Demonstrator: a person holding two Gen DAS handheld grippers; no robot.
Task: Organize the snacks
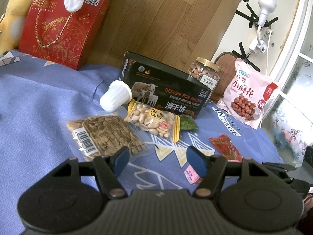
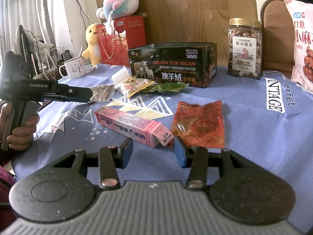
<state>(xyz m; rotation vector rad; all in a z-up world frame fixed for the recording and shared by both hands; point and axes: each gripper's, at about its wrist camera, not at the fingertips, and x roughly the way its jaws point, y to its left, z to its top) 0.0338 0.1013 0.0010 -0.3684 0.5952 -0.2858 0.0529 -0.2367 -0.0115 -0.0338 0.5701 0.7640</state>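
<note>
Both grippers are open and hold nothing. The left gripper (image 1: 157, 161) hangs over bare blue cloth (image 1: 39, 105). The right gripper (image 2: 153, 152) sits just before the pink box (image 2: 131, 126).

Wooden headboard (image 1: 166, 19); white wall (image 1: 289, 9); curtained window (image 2: 25, 4); daylight.

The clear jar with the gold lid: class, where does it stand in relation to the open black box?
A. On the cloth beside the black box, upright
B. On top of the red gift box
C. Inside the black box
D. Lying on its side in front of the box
A: in the right wrist view the jar stands upright on the blue cloth, beside the black box.
</note>
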